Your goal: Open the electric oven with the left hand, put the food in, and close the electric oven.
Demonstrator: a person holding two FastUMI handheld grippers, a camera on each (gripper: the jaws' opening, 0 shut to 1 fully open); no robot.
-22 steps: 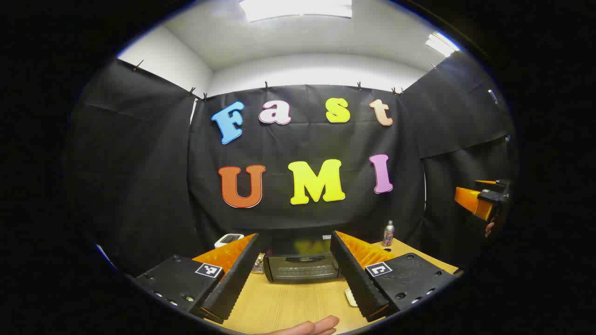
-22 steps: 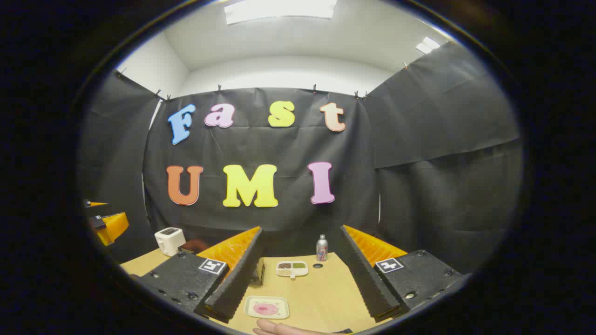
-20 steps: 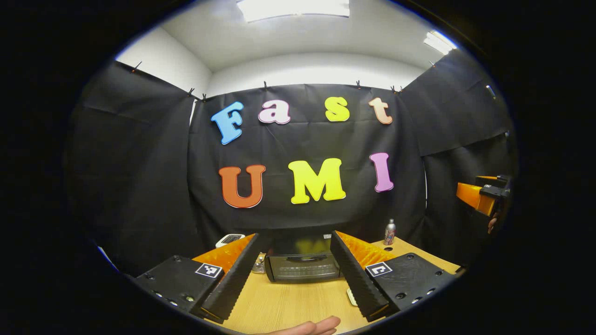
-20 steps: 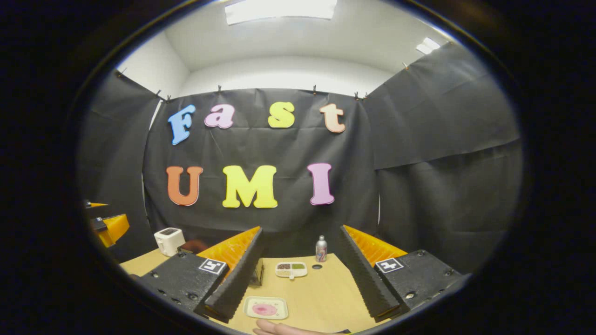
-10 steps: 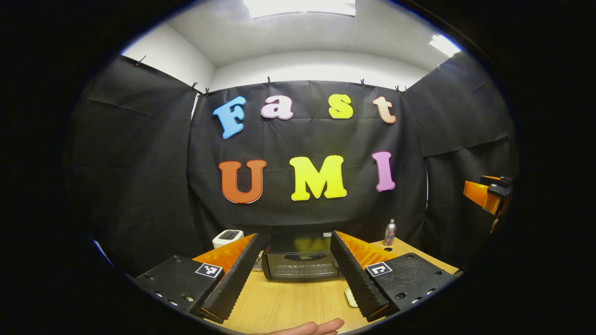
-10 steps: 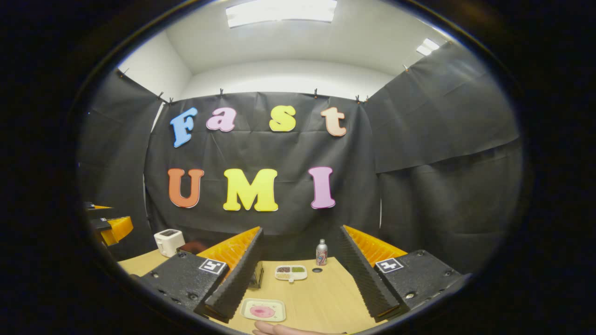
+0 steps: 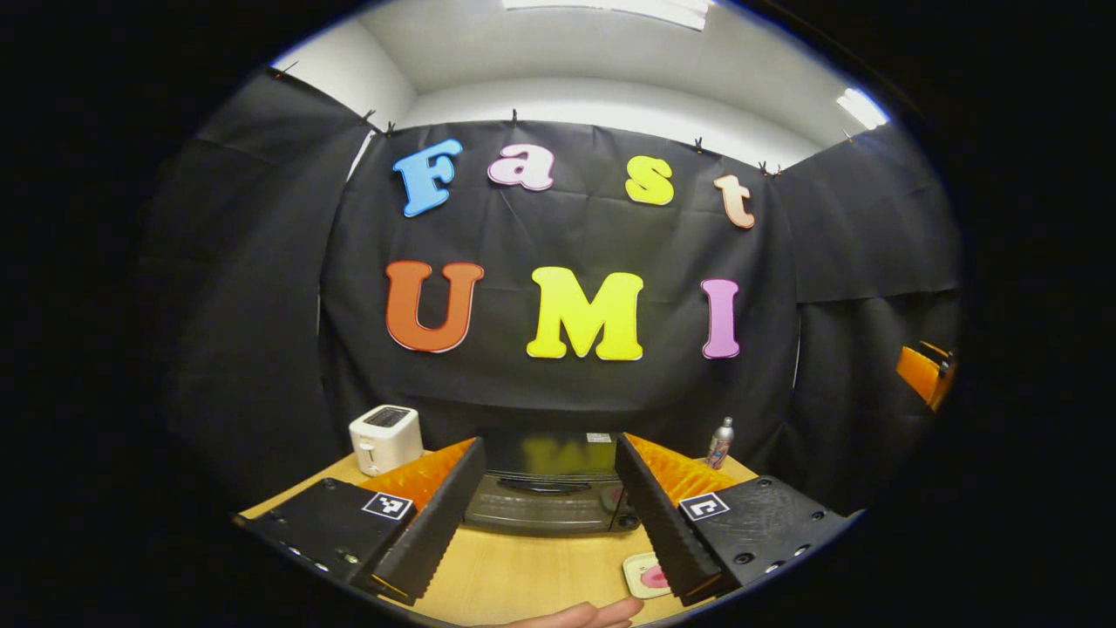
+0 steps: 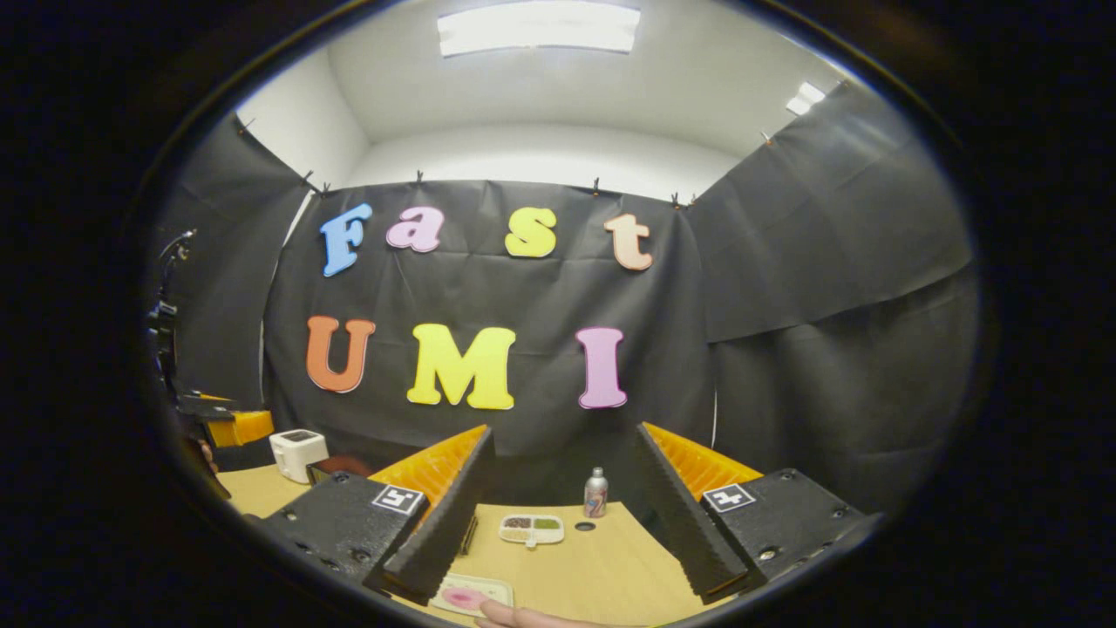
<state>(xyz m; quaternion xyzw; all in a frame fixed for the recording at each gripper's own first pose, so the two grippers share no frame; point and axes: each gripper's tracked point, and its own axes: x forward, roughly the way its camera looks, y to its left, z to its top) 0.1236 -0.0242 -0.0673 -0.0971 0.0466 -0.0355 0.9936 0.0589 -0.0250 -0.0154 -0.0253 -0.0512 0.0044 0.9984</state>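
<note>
The black electric oven (image 7: 542,499) stands on the wooden table (image 7: 523,577) with its door shut, straight ahead in the left gripper view. My left gripper (image 7: 547,443) is open and empty, a short way in front of the oven, its fingers framing the door. The food, a pink piece on a white square plate (image 7: 646,576), lies on the table near the right finger. My right gripper (image 8: 563,429) hangs open and empty above the table, with the plate (image 8: 467,597) below its left finger. The left gripper (image 8: 232,426) also shows far left in the right gripper view.
A white toaster (image 7: 384,438) stands left of the oven. A small metal can (image 8: 595,492) and a divided snack tray (image 8: 531,529) sit toward the back of the table. A person's hand (image 7: 597,614) rests at the near table edge. Black cloth walls close in the booth.
My left gripper has moved forward toward the oven, which looks larger now, and the toaster and food plate have come further into its view. The right gripper has drifted only slightly.
</note>
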